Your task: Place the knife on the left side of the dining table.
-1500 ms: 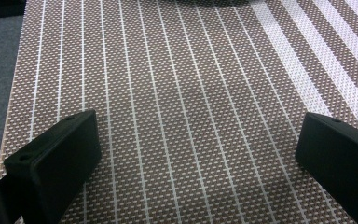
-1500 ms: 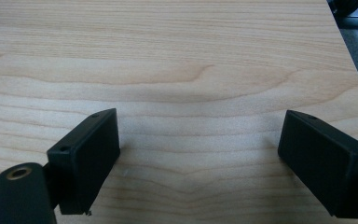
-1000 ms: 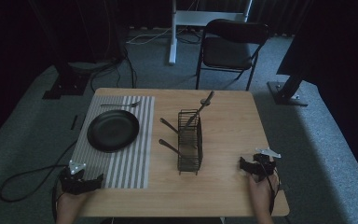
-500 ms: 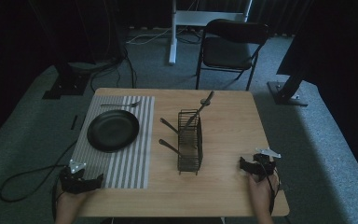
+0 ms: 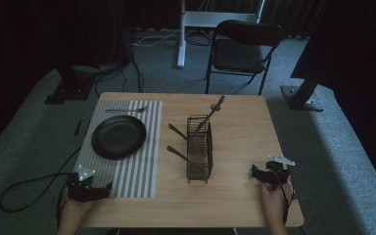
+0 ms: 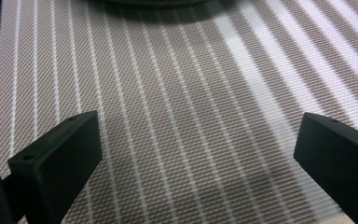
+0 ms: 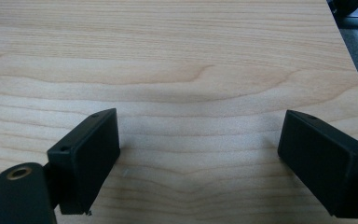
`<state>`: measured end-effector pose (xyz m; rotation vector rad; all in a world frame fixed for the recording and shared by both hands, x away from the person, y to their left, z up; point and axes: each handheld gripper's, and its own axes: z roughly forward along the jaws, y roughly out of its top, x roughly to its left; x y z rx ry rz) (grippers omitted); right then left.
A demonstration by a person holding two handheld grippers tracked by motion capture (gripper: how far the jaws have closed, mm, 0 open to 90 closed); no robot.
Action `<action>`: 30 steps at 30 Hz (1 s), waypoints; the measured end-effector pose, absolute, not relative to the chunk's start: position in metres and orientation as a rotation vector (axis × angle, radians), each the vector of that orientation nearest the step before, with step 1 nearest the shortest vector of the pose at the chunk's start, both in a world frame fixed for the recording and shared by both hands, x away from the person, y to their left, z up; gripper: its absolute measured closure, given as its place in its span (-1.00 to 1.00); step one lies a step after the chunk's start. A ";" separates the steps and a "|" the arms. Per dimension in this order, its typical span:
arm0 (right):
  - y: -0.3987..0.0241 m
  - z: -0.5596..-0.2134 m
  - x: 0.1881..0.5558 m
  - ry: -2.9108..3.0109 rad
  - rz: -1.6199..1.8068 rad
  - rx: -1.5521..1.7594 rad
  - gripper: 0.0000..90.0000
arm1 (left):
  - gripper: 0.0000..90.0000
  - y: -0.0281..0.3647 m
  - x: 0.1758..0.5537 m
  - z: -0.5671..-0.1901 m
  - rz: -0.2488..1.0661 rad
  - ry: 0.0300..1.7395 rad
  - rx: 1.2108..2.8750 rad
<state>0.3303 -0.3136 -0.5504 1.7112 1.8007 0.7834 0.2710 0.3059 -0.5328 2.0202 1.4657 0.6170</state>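
- The wooden table (image 5: pixel 240 122) has a pale, smooth top; the right gripper view shows its wavy grain closely.
- A striped woven placemat (image 5: pixel 142 166) lies on the table's left part; the left gripper view shows its ribbed weave (image 6: pixel 177 107).
- A round black plate (image 5: pixel 118 136) sits on the mat, with what seems to be a fork (image 5: pixel 126 110) behind it.
- A black wire caddy (image 5: pixel 199 147) stands mid-table, with dark utensil handles sticking out.
- The left gripper (image 5: pixel 100 190) rests at the mat's near corner, jaws wide apart, holding nothing.
- The right gripper (image 5: pixel 262 172) rests on bare wood at the near right, jaws also wide, holding nothing.
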 end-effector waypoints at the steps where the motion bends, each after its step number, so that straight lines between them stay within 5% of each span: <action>1: -0.314 -0.550 0.330 1.800 0.784 1.712 -0.74 | -0.97 0.304 0.272 -0.531 0.620 1.457 2.016; 30: -0.314 -0.550 0.330 1.801 0.783 1.711 -0.74 | -0.94 0.263 0.294 -0.477 0.514 1.215 1.997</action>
